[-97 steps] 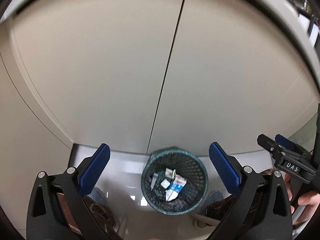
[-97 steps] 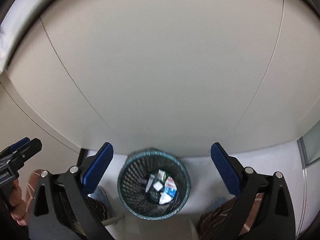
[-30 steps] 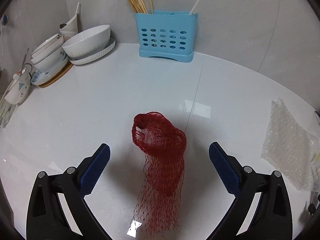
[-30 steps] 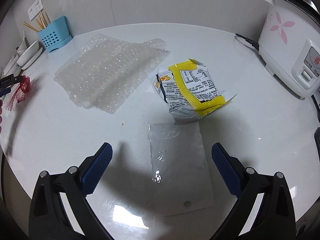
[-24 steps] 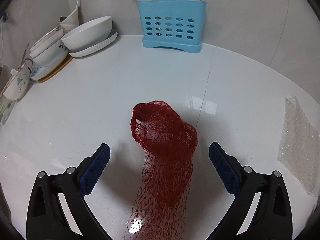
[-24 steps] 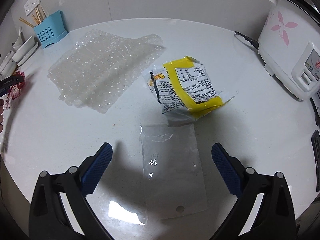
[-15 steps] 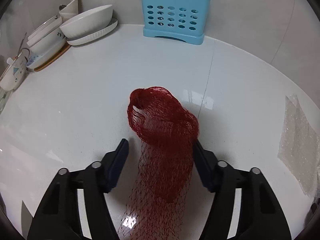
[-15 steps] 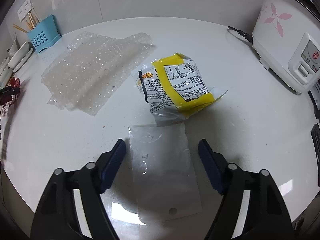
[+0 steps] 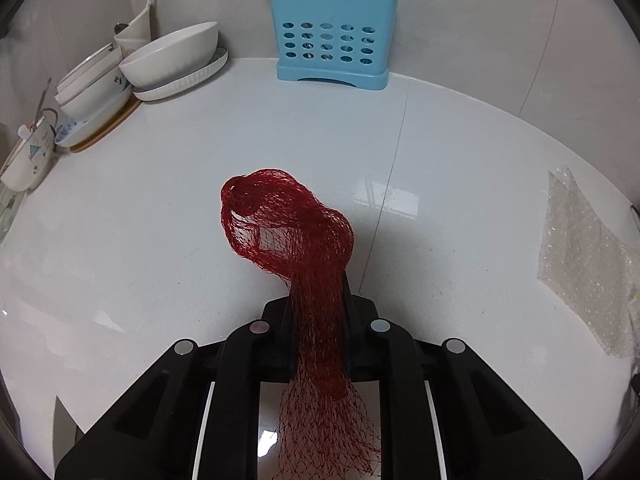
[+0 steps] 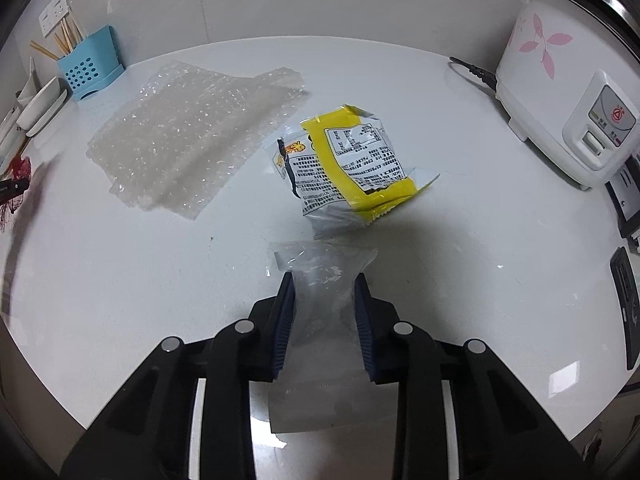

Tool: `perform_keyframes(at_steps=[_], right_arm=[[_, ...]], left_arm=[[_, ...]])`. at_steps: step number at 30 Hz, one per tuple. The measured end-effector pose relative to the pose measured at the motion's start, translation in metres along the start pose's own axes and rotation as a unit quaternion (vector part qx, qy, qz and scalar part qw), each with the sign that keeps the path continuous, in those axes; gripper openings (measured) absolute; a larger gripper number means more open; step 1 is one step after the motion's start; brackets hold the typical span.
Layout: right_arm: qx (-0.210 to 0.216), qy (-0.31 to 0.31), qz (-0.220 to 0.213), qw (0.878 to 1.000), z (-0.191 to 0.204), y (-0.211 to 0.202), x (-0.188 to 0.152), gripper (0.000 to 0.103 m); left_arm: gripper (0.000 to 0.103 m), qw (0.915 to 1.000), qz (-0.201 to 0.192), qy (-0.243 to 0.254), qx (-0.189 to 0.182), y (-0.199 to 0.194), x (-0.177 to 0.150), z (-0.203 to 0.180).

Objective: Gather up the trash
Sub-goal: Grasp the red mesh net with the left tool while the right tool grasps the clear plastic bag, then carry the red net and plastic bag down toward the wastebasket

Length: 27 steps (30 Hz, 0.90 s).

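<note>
Left gripper (image 9: 318,312) is closing, clamped on red net bag (image 9: 288,228); right gripper (image 10: 325,304) is closing around clear plastic bag (image 10: 320,268), squeezing it.

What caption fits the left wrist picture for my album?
Left gripper closing on a red mesh bag on a white counter, near a blue utensil holder.

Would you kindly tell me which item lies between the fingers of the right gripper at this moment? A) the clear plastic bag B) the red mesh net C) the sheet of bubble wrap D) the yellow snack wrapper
A: in the right wrist view the right gripper has its closing jaws pinching the clear plastic bag, while the yellow snack wrapper and bubble wrap lie apart beyond it.
</note>
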State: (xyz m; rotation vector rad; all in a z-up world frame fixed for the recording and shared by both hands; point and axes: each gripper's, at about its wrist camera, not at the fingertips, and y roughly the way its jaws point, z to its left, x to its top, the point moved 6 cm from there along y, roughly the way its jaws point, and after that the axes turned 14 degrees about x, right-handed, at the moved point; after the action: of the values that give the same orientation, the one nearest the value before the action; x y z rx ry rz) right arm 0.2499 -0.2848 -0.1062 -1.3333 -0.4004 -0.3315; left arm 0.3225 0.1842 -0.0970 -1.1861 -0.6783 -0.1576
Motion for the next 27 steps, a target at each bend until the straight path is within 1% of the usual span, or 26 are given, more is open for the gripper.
perform_keyframes(at_steps=[5, 10, 16, 22, 27], right_arm=[[0.005, 0.005, -0.008, 1.000, 0.000, -0.012, -0.005, 0.027], [0.000, 0.003, -0.018, 1.000, 0.003, -0.026, -0.011, 0.027], [0.000, 0.003, -0.037, 0.999, 0.007, -0.049, -0.016, 0.027], [-0.009, -0.018, -0.066, 0.998, 0.017, -0.075, -0.034, 0.027], [-0.014, -0.031, -0.088, 0.996, 0.025, -0.094, -0.057, 0.027]], left_arm=[[0.015, 0.9998, -0.013, 0.012, -0.014, -0.019, -0.010, 0.002], [0.015, 0.9991, -0.024, 0.014, -0.031, -0.041, -0.019, 0.006], [0.015, 0.9972, -0.047, 0.032, -0.048, -0.078, -0.035, 0.000], [0.015, 0.9934, -0.075, 0.060, -0.063, -0.113, -0.069, -0.005], [0.015, 0.9899, -0.104, 0.065, -0.072, -0.143, -0.105, -0.006]])
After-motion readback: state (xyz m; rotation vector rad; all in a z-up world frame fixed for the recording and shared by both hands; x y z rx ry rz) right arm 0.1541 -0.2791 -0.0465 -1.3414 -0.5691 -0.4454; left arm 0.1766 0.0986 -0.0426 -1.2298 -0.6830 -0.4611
